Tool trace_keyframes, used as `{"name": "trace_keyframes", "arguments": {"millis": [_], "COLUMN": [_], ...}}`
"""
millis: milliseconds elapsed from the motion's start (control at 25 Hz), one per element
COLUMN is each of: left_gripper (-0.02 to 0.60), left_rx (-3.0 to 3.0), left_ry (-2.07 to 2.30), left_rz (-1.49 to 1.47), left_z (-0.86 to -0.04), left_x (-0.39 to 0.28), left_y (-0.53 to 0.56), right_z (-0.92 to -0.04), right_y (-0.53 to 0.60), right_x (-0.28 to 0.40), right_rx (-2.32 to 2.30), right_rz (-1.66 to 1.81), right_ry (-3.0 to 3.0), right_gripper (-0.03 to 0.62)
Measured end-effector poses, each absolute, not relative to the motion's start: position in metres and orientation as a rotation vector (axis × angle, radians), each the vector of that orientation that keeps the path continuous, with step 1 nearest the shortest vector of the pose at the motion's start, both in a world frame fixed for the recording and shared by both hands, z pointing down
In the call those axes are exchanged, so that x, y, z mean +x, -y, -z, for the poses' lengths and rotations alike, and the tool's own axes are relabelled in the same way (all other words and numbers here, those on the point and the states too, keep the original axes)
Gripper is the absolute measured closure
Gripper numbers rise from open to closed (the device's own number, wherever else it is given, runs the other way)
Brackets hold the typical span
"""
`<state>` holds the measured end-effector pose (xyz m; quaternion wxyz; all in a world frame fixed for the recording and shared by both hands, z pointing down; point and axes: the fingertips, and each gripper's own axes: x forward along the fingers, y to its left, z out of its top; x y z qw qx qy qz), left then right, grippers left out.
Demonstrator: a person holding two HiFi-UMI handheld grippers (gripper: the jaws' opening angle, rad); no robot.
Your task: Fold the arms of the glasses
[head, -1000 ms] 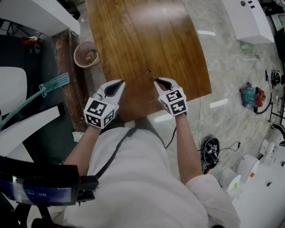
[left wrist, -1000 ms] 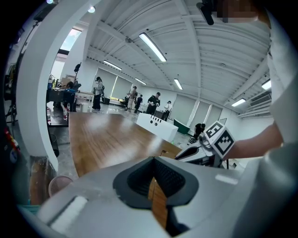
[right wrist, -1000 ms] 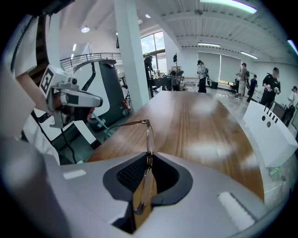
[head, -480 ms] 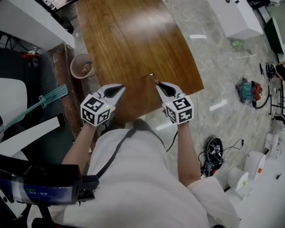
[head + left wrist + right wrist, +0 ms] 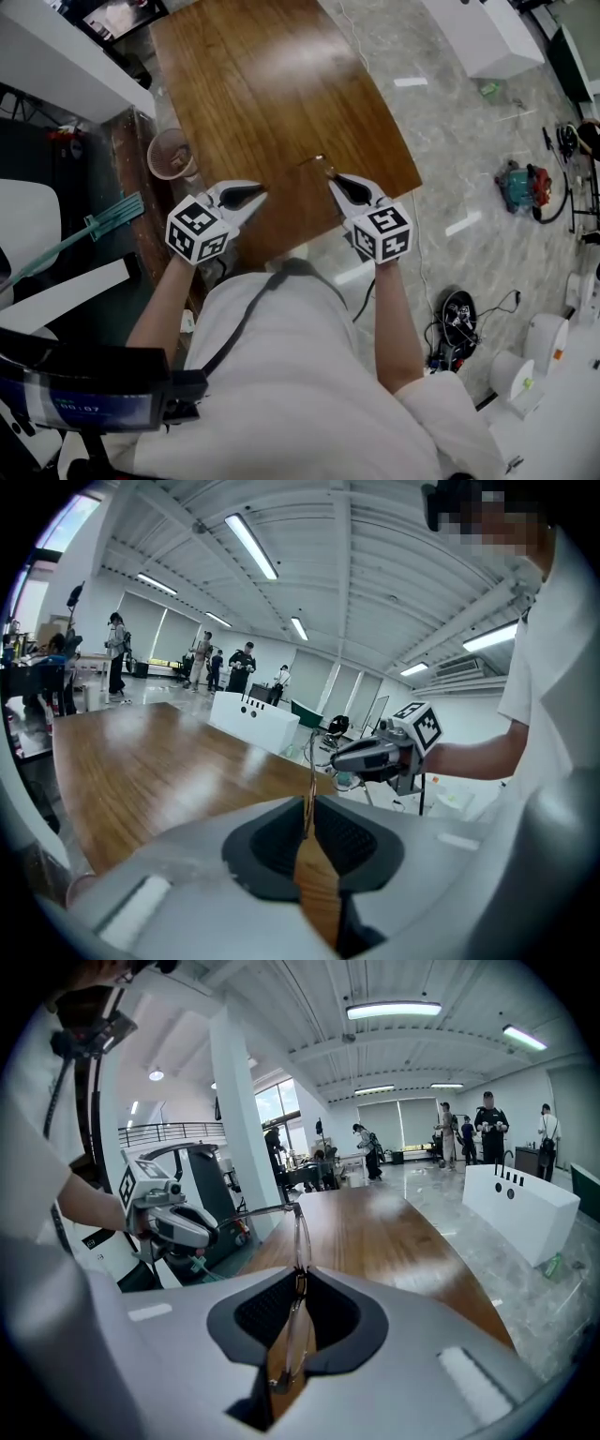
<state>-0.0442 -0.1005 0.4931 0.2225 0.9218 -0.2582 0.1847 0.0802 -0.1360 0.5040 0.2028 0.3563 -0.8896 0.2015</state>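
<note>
right gripper pinches glasses; left gripper just opened around arm; basket beside table.

Thin wire-framed glasses hang between my grippers, over the brown wooden table's near edge. Right gripper clamps the front. Left gripper's jaws just opened, arm tip between them. Round pink mesh basket sits left of table.

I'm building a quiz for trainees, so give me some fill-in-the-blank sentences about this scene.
The jaws of the right gripper are closed on the ___.
The table top is made of ___.
The person's shirt is ___.
Missing words: glasses; wood; white.
</note>
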Motion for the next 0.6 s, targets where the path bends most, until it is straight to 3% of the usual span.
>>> {"name": "trace_keyframes", "arguments": {"millis": [600], "left_gripper": [0.552], "left_rx": [2.597], "left_ry": [0.406], "left_rz": [-0.695], "left_z": [-0.488], "left_x": [0.016], "left_y": [0.07], "right_z": [-0.457], "right_y": [0.136], "right_x": [0.06], "right_rx": [1.019], "right_rz": [-0.626], "right_ry": [2.642], "right_gripper": [0.554]}}
